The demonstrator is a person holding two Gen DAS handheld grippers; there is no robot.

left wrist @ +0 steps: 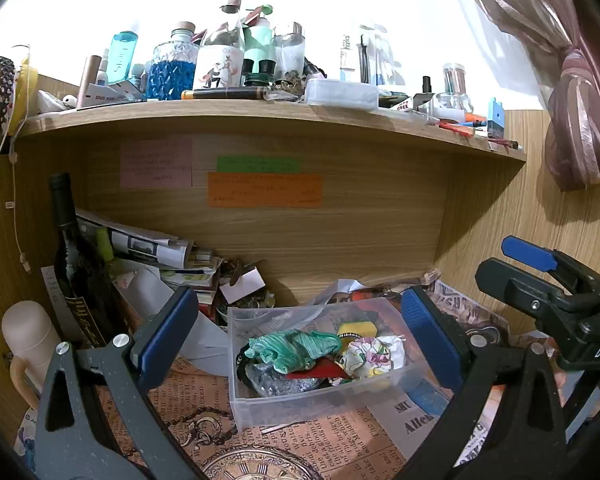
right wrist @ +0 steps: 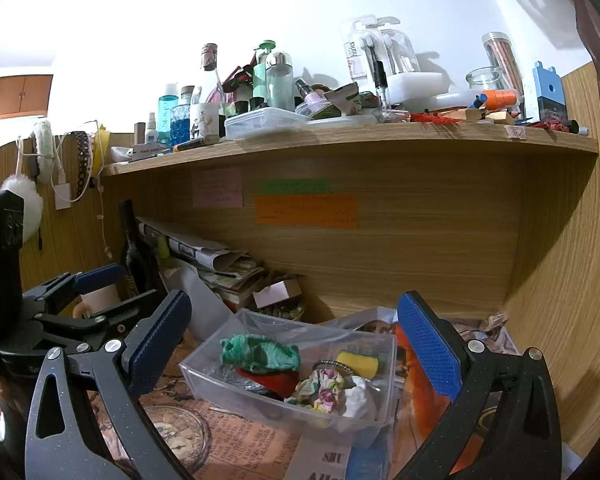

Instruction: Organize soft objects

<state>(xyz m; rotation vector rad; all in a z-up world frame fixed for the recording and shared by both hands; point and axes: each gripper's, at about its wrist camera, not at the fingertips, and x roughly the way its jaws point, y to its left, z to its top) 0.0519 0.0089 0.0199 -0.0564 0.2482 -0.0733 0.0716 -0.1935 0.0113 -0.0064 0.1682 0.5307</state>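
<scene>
The left gripper [left wrist: 300,336] is being held with its two blue, ribbed-padded fingers [left wrist: 168,336] spread wide and gripping nothing, and the right gripper [right wrist: 296,344] is likewise being held wide apart and empty, its textured blue pads [right wrist: 428,348] framing the scene. Between the fingers of both, a clear plastic bin [left wrist: 320,404] with thin, rectangular walls is being shown resting on a desk covered in vintage newspaper-print paper [left wrist: 316,440]. Inside the bin, soft things are being kept together: a crumpled green knitted cloth [left wrist: 292,346], a crinkled floral fabric [left wrist: 370,354], a yellow sponge block [left wrist: 356,328] and a smooth red piece [left wrist: 320,372]. Behind the bin, a dark glass bottle [left wrist: 74,256] and a heap of folded papers [left wrist: 152,248] are being seen against the wood-grain back panel, where an orange paper note [left wrist: 265,189] is being displayed. Above, a wooden shelf [left wrist: 260,114] is being crowded with glass and plastic bottles.
</scene>
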